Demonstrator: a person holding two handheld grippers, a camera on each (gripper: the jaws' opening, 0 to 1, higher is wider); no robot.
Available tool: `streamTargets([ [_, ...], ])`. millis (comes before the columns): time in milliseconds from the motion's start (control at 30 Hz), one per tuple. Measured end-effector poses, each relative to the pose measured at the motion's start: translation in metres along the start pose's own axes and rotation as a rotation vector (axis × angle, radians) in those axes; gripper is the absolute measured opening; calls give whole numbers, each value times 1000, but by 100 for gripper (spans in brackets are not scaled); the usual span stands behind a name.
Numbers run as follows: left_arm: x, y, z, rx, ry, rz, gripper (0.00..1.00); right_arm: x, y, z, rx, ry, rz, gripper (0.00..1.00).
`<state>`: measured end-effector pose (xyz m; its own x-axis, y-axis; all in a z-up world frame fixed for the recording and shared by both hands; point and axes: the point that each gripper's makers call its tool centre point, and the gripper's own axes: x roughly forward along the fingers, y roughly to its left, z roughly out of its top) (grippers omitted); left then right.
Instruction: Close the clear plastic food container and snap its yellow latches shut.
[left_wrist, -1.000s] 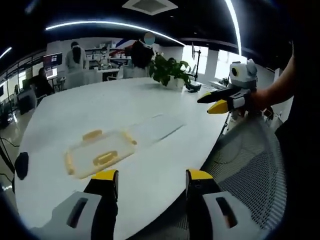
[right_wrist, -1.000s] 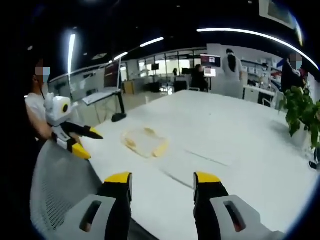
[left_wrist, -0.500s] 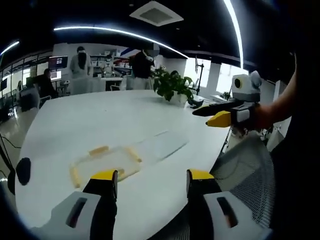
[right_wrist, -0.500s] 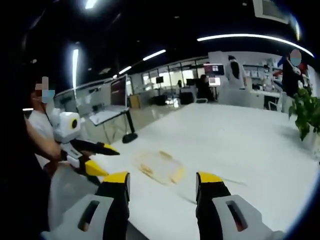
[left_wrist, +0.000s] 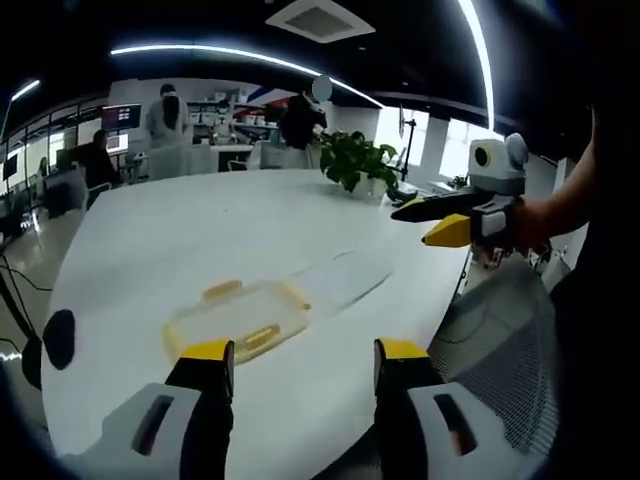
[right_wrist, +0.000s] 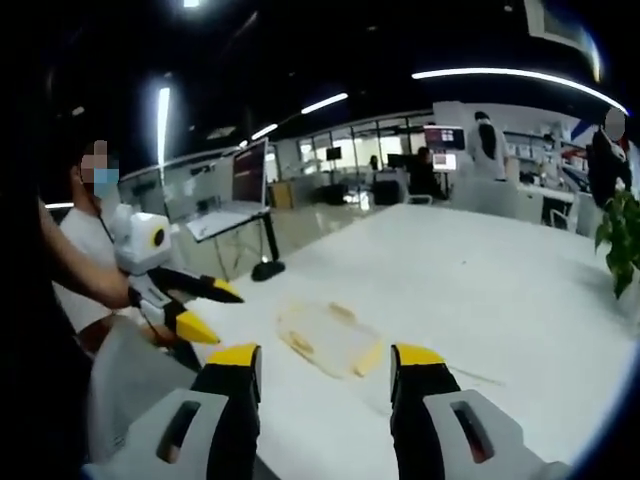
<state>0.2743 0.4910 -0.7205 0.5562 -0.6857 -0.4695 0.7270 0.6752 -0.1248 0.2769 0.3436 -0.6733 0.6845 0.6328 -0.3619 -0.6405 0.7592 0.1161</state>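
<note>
Left gripper view: the left gripper (left_wrist: 303, 362) hung above the near edge of a large white table (left_wrist: 200, 230), jaws spread, nothing between them. The clear food container (left_wrist: 237, 319) lay flat on the table just beyond the jaw tips, yellow latches (left_wrist: 222, 291) along its edges. Whether its lid was fully seated could not be told. The right gripper (left_wrist: 445, 220) came in from the right, held in a hand (left_wrist: 525, 218) over the table's edge, well apart from the container, jaws parted. A potted plant (left_wrist: 362, 163) stood at the far side.

Right gripper view: the right gripper (right_wrist: 325, 362) was also spread and empty, with the container (right_wrist: 330, 339) on the table just past its tips. The left gripper (right_wrist: 205, 310) showed at the left, apart from the container, jaws parted.
</note>
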Motion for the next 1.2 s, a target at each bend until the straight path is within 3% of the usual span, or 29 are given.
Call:
streamTargets([
  [367, 5, 24, -3, 30, 42, 21, 53, 19, -8, -1, -74, 40, 23, 51],
  [833, 10, 47, -8, 61, 87, 22, 53, 36, -12, -9, -93, 81, 50, 51],
  [1200, 15, 73, -15, 119, 162, 8, 51, 54, -12, -8, -135, 114, 97, 50],
])
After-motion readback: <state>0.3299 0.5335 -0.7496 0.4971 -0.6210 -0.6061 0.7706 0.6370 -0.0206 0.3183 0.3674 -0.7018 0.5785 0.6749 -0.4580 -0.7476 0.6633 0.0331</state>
